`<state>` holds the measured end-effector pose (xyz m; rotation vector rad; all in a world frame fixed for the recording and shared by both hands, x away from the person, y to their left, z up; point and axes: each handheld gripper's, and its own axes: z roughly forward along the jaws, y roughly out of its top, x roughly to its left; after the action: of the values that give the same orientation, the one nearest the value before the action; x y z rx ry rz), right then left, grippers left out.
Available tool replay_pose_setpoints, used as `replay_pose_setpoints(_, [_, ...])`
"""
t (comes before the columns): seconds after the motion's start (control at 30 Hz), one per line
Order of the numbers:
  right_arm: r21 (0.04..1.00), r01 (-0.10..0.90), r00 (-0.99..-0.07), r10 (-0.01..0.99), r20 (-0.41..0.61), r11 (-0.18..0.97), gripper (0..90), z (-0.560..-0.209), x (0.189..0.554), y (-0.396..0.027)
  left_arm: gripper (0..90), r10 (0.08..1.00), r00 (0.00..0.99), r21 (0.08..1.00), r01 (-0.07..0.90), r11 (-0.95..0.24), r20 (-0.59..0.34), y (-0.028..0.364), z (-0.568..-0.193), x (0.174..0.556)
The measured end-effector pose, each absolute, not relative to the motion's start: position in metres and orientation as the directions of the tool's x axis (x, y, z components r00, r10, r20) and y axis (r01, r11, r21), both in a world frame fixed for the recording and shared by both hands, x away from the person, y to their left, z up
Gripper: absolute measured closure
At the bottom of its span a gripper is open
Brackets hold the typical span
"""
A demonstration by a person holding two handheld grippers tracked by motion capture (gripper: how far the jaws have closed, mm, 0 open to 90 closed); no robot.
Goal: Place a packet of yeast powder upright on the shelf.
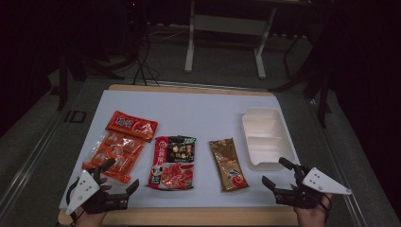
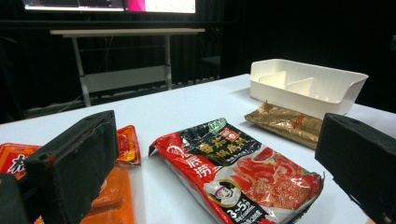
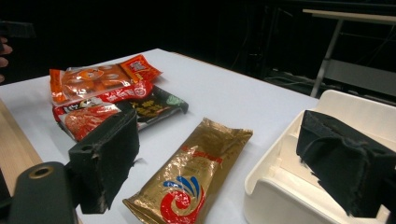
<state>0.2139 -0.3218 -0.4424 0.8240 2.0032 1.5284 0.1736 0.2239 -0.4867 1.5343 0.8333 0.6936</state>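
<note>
Three packets lie in a row on the white table top (image 1: 198,109): an orange snack pack (image 1: 120,144) at the left, a red and black sauce pouch (image 1: 172,162) in the middle, and a gold sachet (image 1: 228,164) to its right. A white divided tray (image 1: 265,137) stands at the right. My left gripper (image 1: 122,176) hovers open at the near left edge, beside the orange pack (image 2: 112,196), facing the pouch (image 2: 243,170). My right gripper (image 1: 278,172) is open at the near right, with the gold sachet (image 3: 194,179) and the tray (image 3: 299,186) ahead of its jaws.
A wooden board edge (image 1: 198,216) runs along the table's near side. Behind the table stands a desk frame with white legs (image 1: 222,42), amid cables and dark stands on the floor. Bare white surface stretches across the far half of the table.
</note>
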Motion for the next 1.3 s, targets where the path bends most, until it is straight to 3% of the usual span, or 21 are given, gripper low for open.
replay_pose_setpoints(0.33, [0.97,0.131,-0.686,0.725,-0.061,0.206,13.2,-0.44,0.212,-0.322,0.3,0.821,0.571,0.991,0.118,-0.059,-0.019,0.223,-0.487,0.173])
replay_pose_setpoints(0.8, [0.958,0.183,-0.67,0.741,-0.042,0.219,14.9,-0.44,0.214,-0.314,0.3,0.824,0.566,0.992,0.119,-0.051,-0.026,0.224,-0.487,0.173])
replay_pose_setpoints(1.03, [0.969,0.166,-0.699,0.715,-0.015,0.182,16.6,-0.431,0.218,-0.314,0.3,0.825,0.564,0.992,0.118,-0.044,-0.031,0.225,-0.486,0.173])
replay_pose_setpoints(1.3, [0.958,0.155,-0.687,0.723,-0.073,0.243,16.2,-0.411,0.227,-0.307,0.3,0.825,0.564,0.992,0.118,-0.037,-0.036,0.226,-0.486,0.173])
